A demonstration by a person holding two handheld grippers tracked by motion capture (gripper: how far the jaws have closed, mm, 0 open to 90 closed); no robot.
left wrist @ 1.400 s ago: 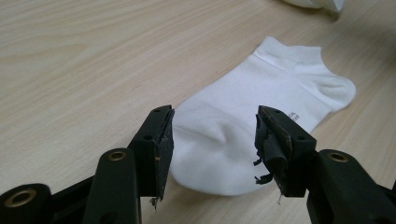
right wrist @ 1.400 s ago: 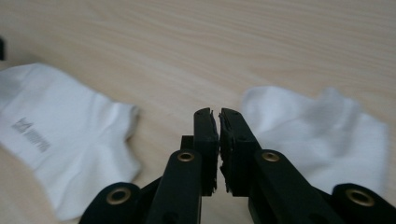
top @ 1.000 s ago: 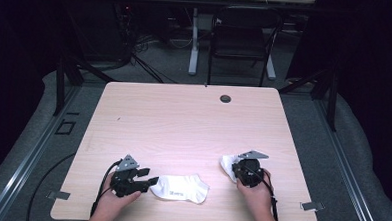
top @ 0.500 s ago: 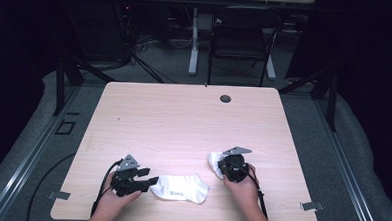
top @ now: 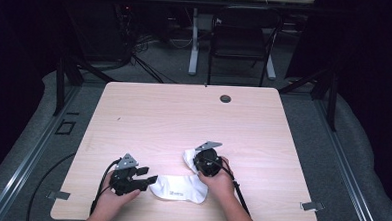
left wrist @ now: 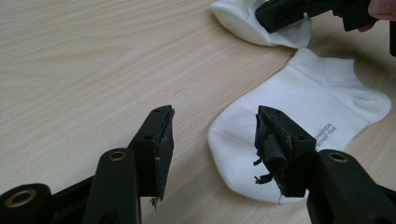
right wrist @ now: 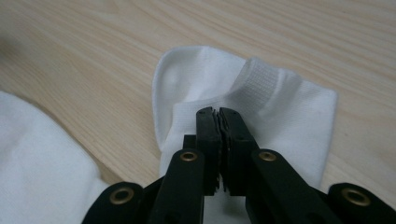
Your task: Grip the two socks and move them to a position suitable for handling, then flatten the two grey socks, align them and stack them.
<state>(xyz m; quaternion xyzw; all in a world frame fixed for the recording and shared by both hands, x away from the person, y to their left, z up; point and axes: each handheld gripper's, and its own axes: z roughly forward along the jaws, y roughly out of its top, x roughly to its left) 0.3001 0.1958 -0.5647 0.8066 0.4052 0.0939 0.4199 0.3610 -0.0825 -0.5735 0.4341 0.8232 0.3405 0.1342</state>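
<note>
Pale wood-grain table point(top: 183, 120), flat white knit ankle sock point(top: 180, 188) near front edge, left tool point(left wrist: 212, 135) level, jaws apart over its toe, right tool point(right wrist: 218, 114) clamped on second, crumpled ribbed-cuff sock point(right wrist: 280, 112) just beside.

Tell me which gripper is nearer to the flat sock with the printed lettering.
Left. The left gripper has its open jaws at the toe of the flat sock, one jaw over it. The right gripper is shut on the other sock, beside it.
</note>
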